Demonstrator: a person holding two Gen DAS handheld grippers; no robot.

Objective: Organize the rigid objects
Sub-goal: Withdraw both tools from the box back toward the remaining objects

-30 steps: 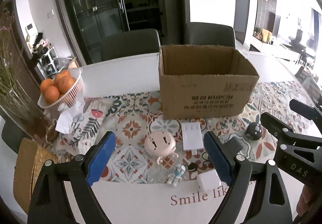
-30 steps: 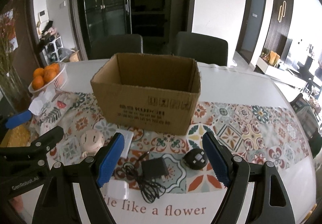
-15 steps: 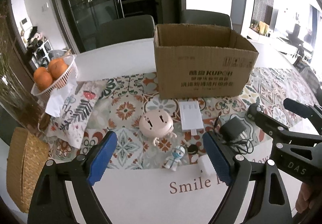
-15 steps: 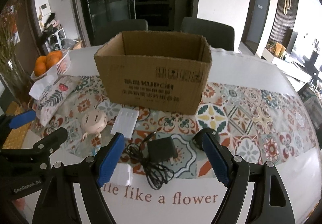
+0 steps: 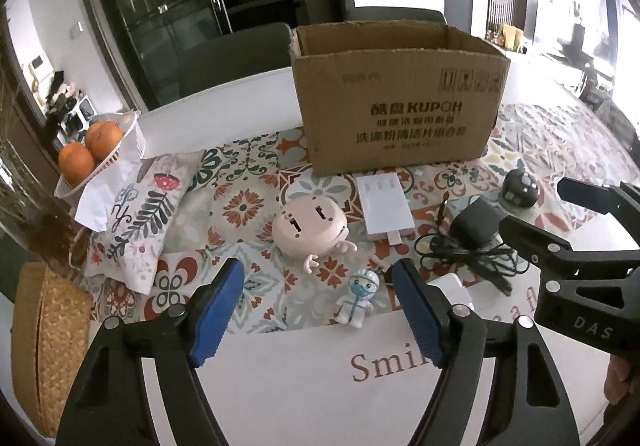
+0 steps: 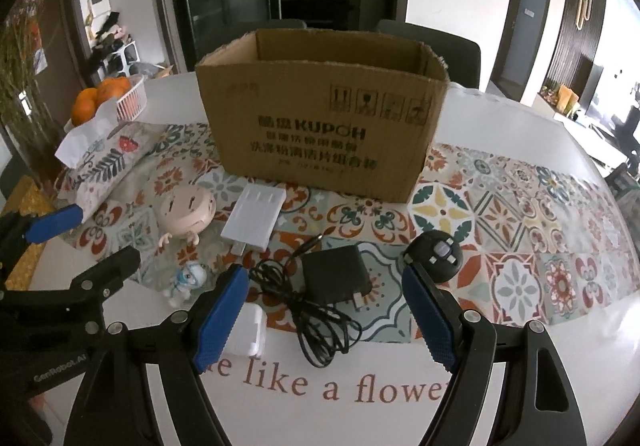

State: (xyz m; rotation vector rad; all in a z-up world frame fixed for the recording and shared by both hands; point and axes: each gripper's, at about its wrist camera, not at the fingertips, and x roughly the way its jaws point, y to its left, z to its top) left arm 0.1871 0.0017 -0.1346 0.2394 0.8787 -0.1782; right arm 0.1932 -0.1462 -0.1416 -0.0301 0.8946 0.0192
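Both grippers have sunk toward the table since a second ago, so the clutter now looms larger in each view. In the left wrist view the left gripper point(image 5: 318, 300) has jaws that are spread but closing, narrower than before, and nothing is pinched; the small masked figure point(image 5: 357, 300) stands in the gap without touching either pad. At its 12 o'clock lies the round beige doll point(image 5: 310, 228), face up, and beyond that the white power strip point(image 5: 384, 205) just in front of the cardboard box point(image 5: 400, 105). A white plug point(image 5: 454, 288) at 3 o'clock is half hidden behind the right-hand pad.

In the right wrist view the right gripper point(image 6: 326, 314) has spread jaws that grip nothing. Between them on the patterned mat point(image 6: 520, 246) sit the black adapter point(image 6: 334, 278) and its tangled cord point(image 6: 316, 322). The black round gadget point(image 6: 434, 258) at 2 o'clock is partly covered by the right pad, and what it is stays hard to tell. The white plug at 9 o'clock is partly behind the left pad.

The box's inside is not visible from either camera. Printed words on the table point(image 6: 360, 406) are cut off by the fingers. At 10 o'clock a basket of oranges point(image 5: 90, 151) sits behind a floral pouch point(image 5: 136, 213).
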